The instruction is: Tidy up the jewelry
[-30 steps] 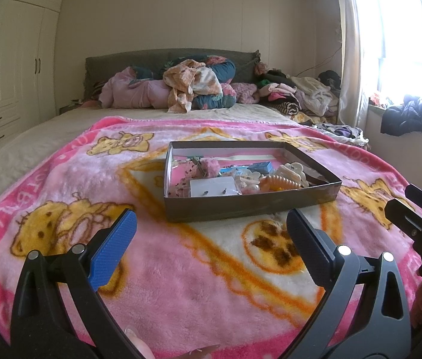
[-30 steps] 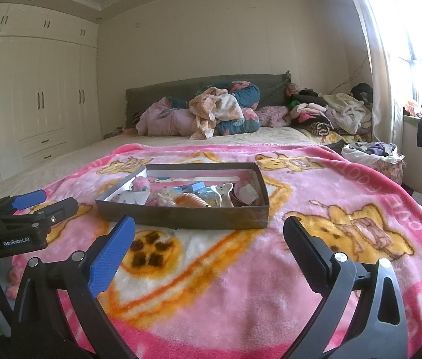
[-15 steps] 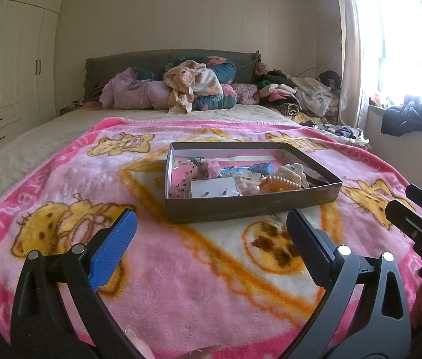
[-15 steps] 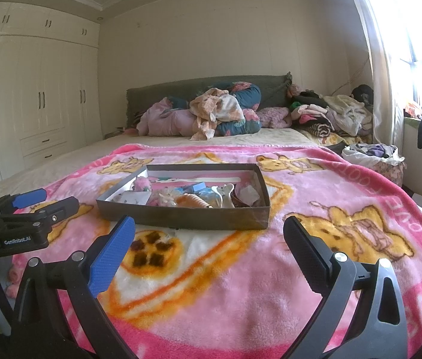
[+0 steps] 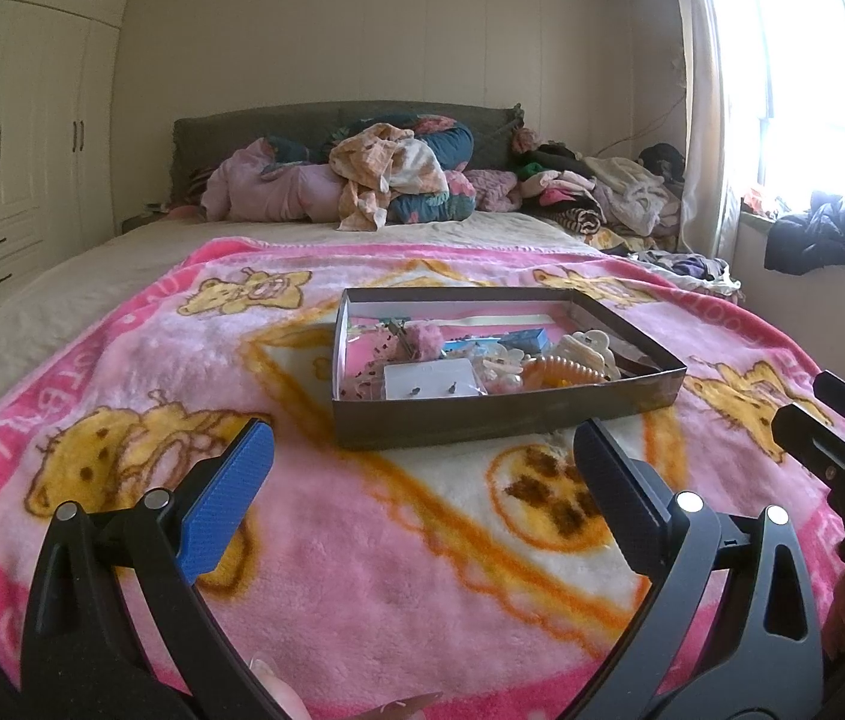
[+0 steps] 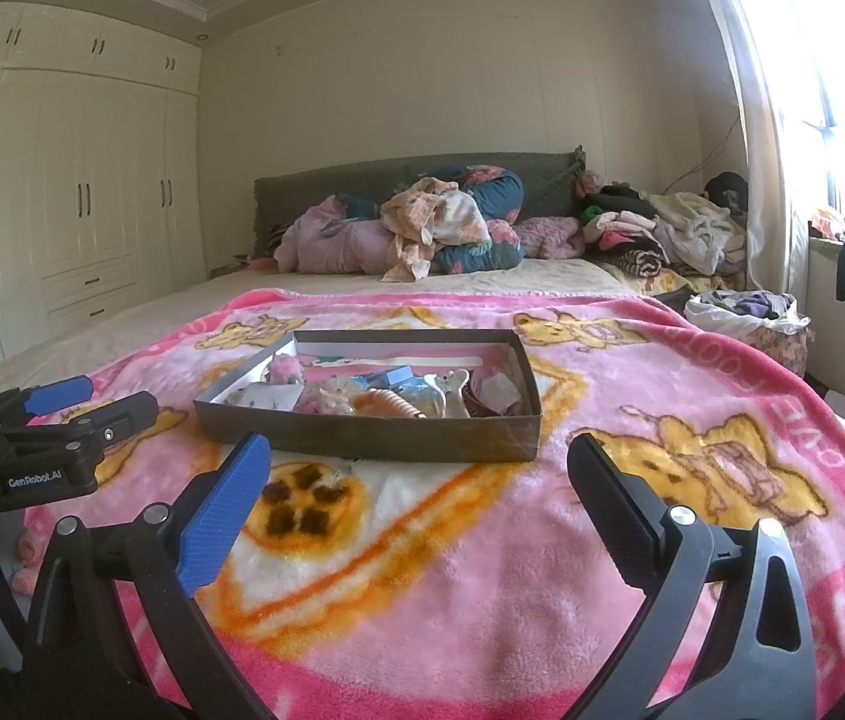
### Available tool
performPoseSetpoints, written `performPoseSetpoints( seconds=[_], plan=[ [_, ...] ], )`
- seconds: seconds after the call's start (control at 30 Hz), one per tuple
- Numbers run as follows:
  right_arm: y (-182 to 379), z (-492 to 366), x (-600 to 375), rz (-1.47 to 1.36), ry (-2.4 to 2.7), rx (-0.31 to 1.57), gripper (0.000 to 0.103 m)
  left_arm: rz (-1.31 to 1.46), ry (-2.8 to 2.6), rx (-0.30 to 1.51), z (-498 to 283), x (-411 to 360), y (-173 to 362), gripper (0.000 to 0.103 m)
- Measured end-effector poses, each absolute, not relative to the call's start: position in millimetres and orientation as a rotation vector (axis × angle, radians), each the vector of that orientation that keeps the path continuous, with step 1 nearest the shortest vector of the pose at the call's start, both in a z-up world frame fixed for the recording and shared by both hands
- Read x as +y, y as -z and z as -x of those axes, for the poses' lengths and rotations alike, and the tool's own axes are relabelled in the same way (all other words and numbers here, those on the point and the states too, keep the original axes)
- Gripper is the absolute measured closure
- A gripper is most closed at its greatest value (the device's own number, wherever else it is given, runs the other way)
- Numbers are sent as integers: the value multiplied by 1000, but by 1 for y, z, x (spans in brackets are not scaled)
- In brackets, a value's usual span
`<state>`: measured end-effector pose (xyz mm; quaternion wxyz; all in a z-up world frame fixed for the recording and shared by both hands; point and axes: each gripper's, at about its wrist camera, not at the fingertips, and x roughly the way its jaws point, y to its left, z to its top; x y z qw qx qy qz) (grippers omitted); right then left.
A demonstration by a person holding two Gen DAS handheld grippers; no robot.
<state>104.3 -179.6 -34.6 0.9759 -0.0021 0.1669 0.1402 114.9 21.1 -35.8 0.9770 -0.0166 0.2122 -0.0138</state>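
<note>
A shallow dark cardboard box [image 5: 500, 417] [image 6: 362, 441] sits on the pink bear-print blanket [image 5: 362, 540] [image 6: 482, 570]. It holds a white earring card [image 5: 431, 381], a pink fluffy piece [image 5: 425, 337], a blue item [image 5: 521, 337], an orange coil hair tie [image 5: 563, 369] [image 6: 389, 403] and a cream claw clip [image 5: 587, 345] [image 6: 449, 387]. My left gripper [image 5: 422, 492] is open and empty, short of the box's near wall. My right gripper [image 6: 416, 495] is open and empty, in front of the box's right half. Each gripper shows in the other's view [image 5: 830, 420] [image 6: 62, 405].
Piled clothes and bedding [image 5: 386, 180] [image 6: 440, 222] lie at the headboard. White wardrobes [image 6: 80, 204] stand on the left. A bag of clothes [image 6: 746, 309] and a bright window [image 5: 830, 60] are on the right.
Both views have shifted very slightly; the box sits a touch higher in the right wrist view. Both grippers stay open and empty.
</note>
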Motion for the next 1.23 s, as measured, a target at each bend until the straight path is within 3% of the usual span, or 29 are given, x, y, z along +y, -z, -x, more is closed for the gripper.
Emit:
performPoseSetpoints(
  seconds=[0.97, 1.23],
  plan=[
    [34, -107, -183, -12, -271, 345, 6, 61, 27, 466, -123, 33, 40, 11],
    [34, -196, -263, -124, 16, 514, 6, 55, -222, 608, -193, 119, 45, 11]
  ],
)
